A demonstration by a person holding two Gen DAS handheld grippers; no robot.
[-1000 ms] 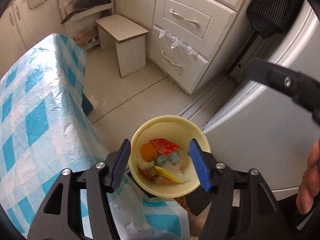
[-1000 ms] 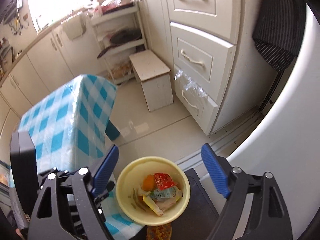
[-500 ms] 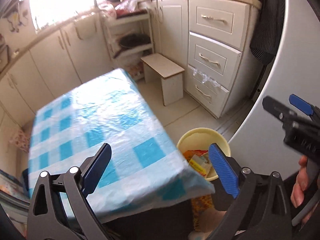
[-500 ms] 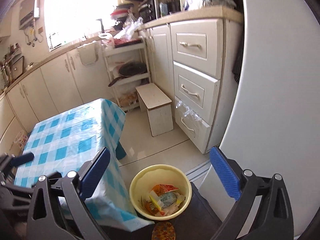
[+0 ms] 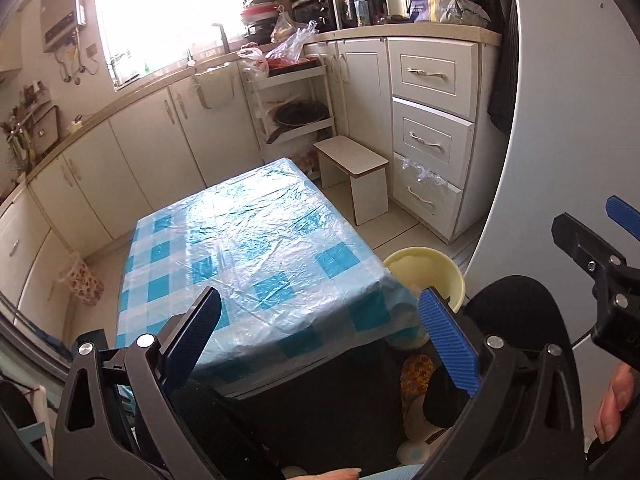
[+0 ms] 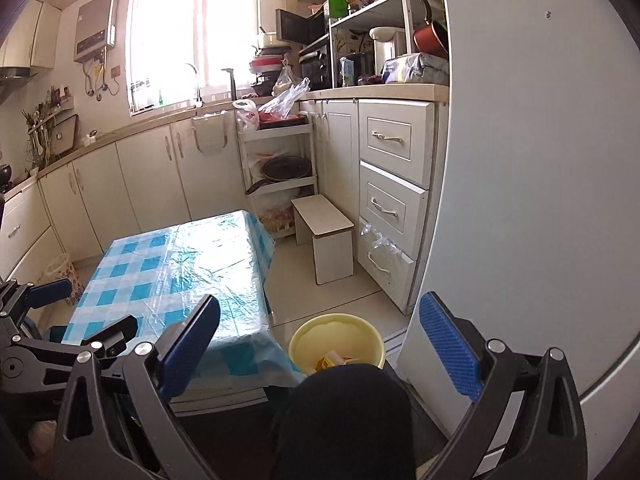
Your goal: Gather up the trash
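Observation:
A yellow trash bin (image 6: 340,334) stands on the floor between the table and the white fridge, with several wrappers (image 6: 332,360) inside. In the left wrist view the tablecloth's corner hides part of the bin (image 5: 430,266). My left gripper (image 5: 319,295) hangs high above the near end of the table, open with nothing between its fingers. My right gripper (image 6: 320,299) is also open and holds nothing, up and back from the bin. A dark knee (image 6: 344,412) covers the bin's near rim.
A table under a blue-checked plastic cloth (image 6: 172,272) fills the left. A small white stool (image 6: 324,236) and a drawer cabinet (image 6: 394,200) stand beyond the bin. The fridge door (image 6: 540,200) walls off the right. A person's hand (image 5: 616,408) grips the right tool.
Both grippers rose and drew back from just over the bin, tilting up towards the room. Their jaws spread wider. The table top came into view and now hides part of the bin.

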